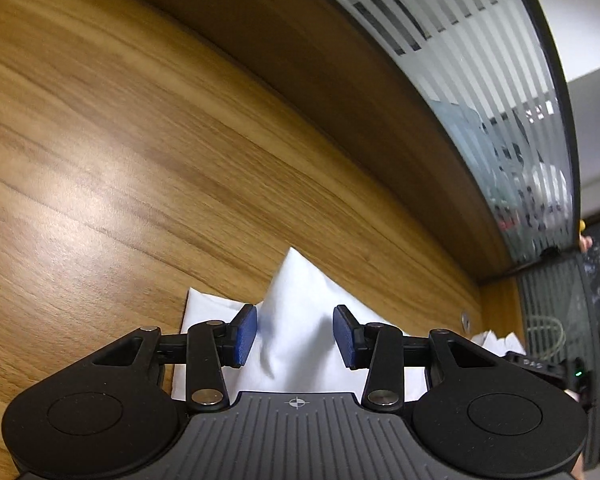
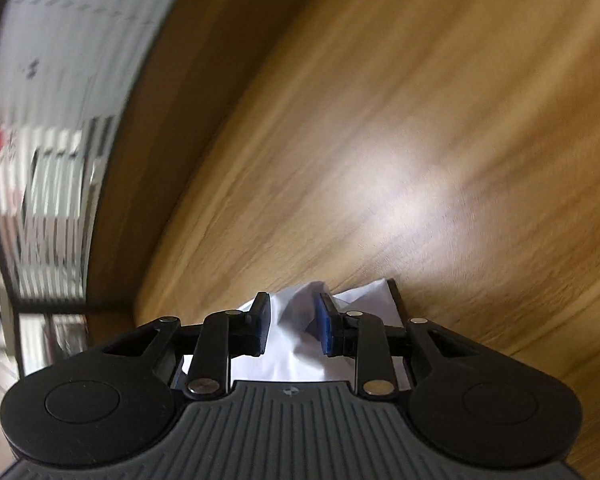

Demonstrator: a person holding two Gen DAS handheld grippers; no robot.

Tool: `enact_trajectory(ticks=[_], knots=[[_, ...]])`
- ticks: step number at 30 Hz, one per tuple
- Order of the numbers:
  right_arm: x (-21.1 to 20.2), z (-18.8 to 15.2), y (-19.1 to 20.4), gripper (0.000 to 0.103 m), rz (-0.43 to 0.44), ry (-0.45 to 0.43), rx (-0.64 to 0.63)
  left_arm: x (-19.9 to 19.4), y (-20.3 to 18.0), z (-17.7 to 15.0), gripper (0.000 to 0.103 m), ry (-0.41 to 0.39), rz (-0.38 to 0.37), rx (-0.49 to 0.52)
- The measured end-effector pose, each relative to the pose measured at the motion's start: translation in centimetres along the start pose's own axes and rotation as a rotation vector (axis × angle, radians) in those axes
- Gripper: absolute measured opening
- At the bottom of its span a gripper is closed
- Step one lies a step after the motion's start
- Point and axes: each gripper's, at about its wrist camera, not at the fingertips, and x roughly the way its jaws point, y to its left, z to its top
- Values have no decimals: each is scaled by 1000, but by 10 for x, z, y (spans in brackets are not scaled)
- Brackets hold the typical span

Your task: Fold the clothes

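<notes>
On the wood-grain bench (image 1: pixel 140 160), a white, creased cloth garment (image 1: pixel 300 320) is seen raised between the spread pads of the left gripper (image 1: pixel 295 336); the right gripper (image 2: pixel 291 324) is narrowed around another fold (contact cannot be told).

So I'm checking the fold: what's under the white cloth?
The wooden table shows around the cloth and appears to run under it. Whether anything lies beneath is hidden by the fabric and both grippers' bodies.
</notes>
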Motion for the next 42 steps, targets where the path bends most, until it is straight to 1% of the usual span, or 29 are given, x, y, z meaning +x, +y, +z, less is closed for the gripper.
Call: enact_trajectory(ticks=[1,2,4,6,8,10,11,13,15,16,17,18,20,22,24,27,30,32,34,36,39,41,42], knots=[[3,2,-3,14,16,5,27,1,0,0,36,1,7,1],[5,4,-5,8,28,4,42,1,-1,-1,33,-2,20,9],[6,5,-5,3,41,-10,50,2,-1,-2,22,-8,45,18],[5,6,-4,2,45,-40,35,3,-1,-2,19,-10,62,11],[6,5,-1,2,33,-64,8,4,-1,-2,19,-10,69,19],[5,0,8,2,-7,-89,-64,5,-6,-1,19,-13,82,52],[5,-2,17,2,-38,-101,-131,3,-8,0,19,-16,88,74],[3,-10,37,8,-105,-129,-273,-3,-12,0,21,-28,102,126],[-4,-21,59,10,-171,-177,-437,-11,-21,-1,21,-42,121,193],[-8,-26,69,15,-196,-191,-511,-15,-24,-2,23,-45,122,221],[-10,-32,78,18,-209,-187,-577,-19,-28,-3,25,-47,122,247],[-12,-37,85,19,-219,-177,-640,-22,-31,-5,30,-46,120,271],[-14,-49,97,19,-239,-155,-752,-30,-39,-9,31,-41,108,321],[-16,-60,105,19,-242,-135,-838,-37,-45,-15,31,-33,82,373],[-14,-70,108,19,-231,-100,-891,-40,-51,-23,32,-7,63,426],[-2,-81,106,19,-267,-63,-947,-33,-60,-38,32,44,53,498],[12,-90,95,22,-317,-40,-1002,-14,-62,-50,34,102,91,525],[26,-95,91,23,-349,-31,-1038,-4,-58,-53,33,120,112,524],[41,-99,88,23,-377,-22,-1071,2,-55,-52,33,124,120,518],[54,-98,82,23,-386,-17,-1078,8,-52,-50,33,132,128,509],[49,-104,82,23,-374,8,-1099,6,-47,-44,33,125,109,475],[44,-109,83,23,-365,25,-1114,-5,-43,-43,37,99,72,468],[42,-112,83,23,-361,34,-1121,-13,-40,-43,46,84,54,467]])
